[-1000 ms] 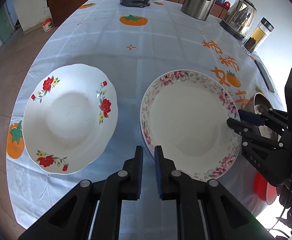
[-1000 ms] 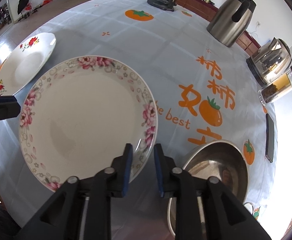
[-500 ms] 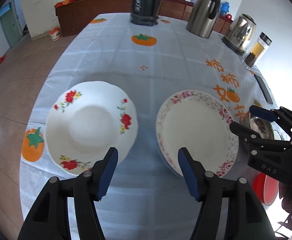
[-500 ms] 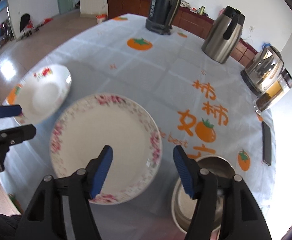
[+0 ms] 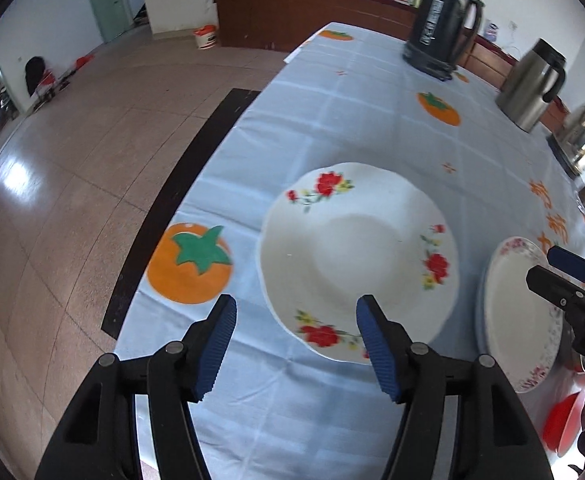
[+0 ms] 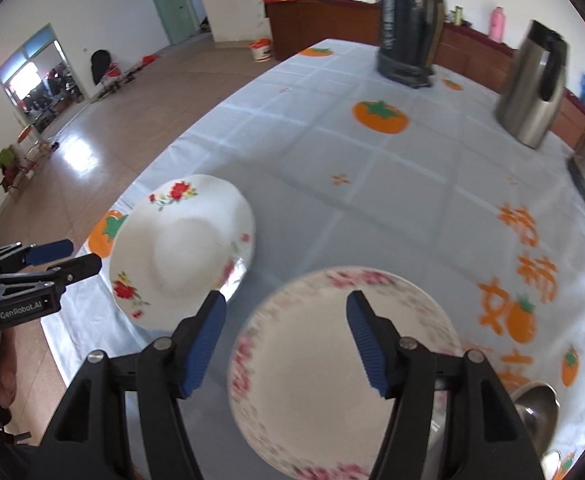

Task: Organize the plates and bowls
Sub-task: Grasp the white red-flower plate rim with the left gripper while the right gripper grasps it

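Presently we are holding both grippers, left point(image 5: 296, 344) and right point(image 6: 286, 344), jaws just opened wide and empty, above the red-flowered plate point(image 5: 358, 256) near the tablecloth's point(image 5: 332, 112) edge and the pink-rimmed plate point(image 6: 344, 364) beside it.

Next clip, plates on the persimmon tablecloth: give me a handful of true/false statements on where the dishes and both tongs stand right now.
1. The left tongs stand open with nothing between their pads. True.
2. The right tongs are clamped on the pink-rimmed plate. False: they are open above it, gripping nothing.
3. The red-flowered plate is stacked on the pink-rimmed plate. False: the two lie side by side on the tablecloth, apart.
4. A steel bowl sits near the pink-rimmed plate, on the side away from the red-flowered plate. True.
5. The dark tall jug lies tipped over. False: it stands upright at the table's far end.
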{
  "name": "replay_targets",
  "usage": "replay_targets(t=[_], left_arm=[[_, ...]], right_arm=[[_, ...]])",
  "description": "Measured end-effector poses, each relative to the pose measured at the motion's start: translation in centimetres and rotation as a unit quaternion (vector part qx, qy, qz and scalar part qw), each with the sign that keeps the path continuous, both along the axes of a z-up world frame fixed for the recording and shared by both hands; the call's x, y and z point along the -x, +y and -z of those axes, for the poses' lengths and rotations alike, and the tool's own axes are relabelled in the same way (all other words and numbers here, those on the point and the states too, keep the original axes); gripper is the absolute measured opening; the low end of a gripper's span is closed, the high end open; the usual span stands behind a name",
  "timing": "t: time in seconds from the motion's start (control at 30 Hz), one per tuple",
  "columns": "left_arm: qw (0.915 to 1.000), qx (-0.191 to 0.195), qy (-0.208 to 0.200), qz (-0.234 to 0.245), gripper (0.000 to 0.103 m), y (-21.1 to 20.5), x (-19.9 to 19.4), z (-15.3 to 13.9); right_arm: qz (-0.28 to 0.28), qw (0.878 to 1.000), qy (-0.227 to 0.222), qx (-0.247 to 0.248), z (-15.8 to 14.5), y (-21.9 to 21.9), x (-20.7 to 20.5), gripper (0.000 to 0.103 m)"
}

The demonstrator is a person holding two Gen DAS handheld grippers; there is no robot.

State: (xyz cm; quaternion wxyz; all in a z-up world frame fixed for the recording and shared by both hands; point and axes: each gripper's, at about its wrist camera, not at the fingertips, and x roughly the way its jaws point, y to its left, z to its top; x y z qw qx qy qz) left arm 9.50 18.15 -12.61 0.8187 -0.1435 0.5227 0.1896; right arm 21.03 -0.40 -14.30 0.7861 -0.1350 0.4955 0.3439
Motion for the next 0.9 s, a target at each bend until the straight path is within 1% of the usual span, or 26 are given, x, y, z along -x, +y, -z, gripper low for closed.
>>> replay_targets(t=[0.07, 0.17, 0.3, 0.4, 0.53, 0.6, 0.67, 0.73, 0.77, 0.8, 0.83, 0.87, 0.9], left_arm=[[1.0, 0.001, 0.004, -0.005, 0.065, 0.7, 0.0, 0.5], [0.9999, -0.001, 0.013, -0.011, 0.065, 1.8, -0.2, 1.4], [0.9997, 0.008, 0.021, -0.014, 0.065, 2.6, -0.5, 2.2], [0.9996, 0.013, 0.022, -0.009, 0.065, 2.8, -0.8, 2.6], [0.9996, 0.012, 0.025, 0.002, 0.065, 2.9, -1.5, 3.2], [0.9995, 0.017, 0.028, 0.004, 0.065, 2.9, -1.7, 3.5], [0.9994, 0.019, 0.029, 0.005, 0.065, 3.0, -1.8, 3.7], [0.9992, 0.019, 0.033, 0.008, 0.065, 2.9, -2.0, 4.0], [0.9992, 0.019, 0.034, 0.008, 0.065, 3.0, -2.1, 4.1], [0.9992, 0.019, 0.033, 0.009, 0.064, 3.0, -2.1, 4.2], [0.9992, 0.021, 0.033, 0.011, 0.054, 3.0, -2.1, 4.3], [0.999, 0.022, 0.035, 0.014, 0.048, 3.0, -2.2, 4.4], [0.9988, 0.025, 0.039, 0.016, 0.038, 3.0, -2.4, 4.7]], right_arm=[[-0.008, 1.0, 0.007, 0.001, 0.6, 1.3, -0.3, 0.062], [-0.016, 1.0, 0.018, 0.006, 1.6, 3.1, -0.9, 0.058], [-0.026, 0.999, 0.028, 0.021, 3.0, 5.3, -1.7, 0.052], [-0.028, 0.999, 0.029, 0.036, 3.9, 6.2, -2.2, 0.046], [-0.027, 0.998, 0.034, 0.051, 4.9, 6.8, -2.8, 0.041], [-0.029, 0.997, 0.037, 0.055, 5.2, 7.0, -2.8, 0.036], [-0.031, 0.997, 0.039, 0.06, 5.5, 7.3, -2.8, 0.032], [-0.032, 0.997, 0.04, 0.063, 5.8, 7.5, -2.8, 0.026], [-0.034, 0.996, 0.041, 0.065, 5.9, 7.6, -2.7, 0.02], [-0.035, 0.996, 0.041, 0.069, 6.1, 7.8, -2.7, 0.019], [-0.036, 0.996, 0.037, 0.074, 6.2, 7.9, -2.6, 0.018], [-0.037, 0.996, 0.034, 0.075, 6.2, 7.9, -2.5, 0.018], [-0.037, 0.996, 0.034, 0.076, 6.2, 7.9, -2.6, 0.018]])
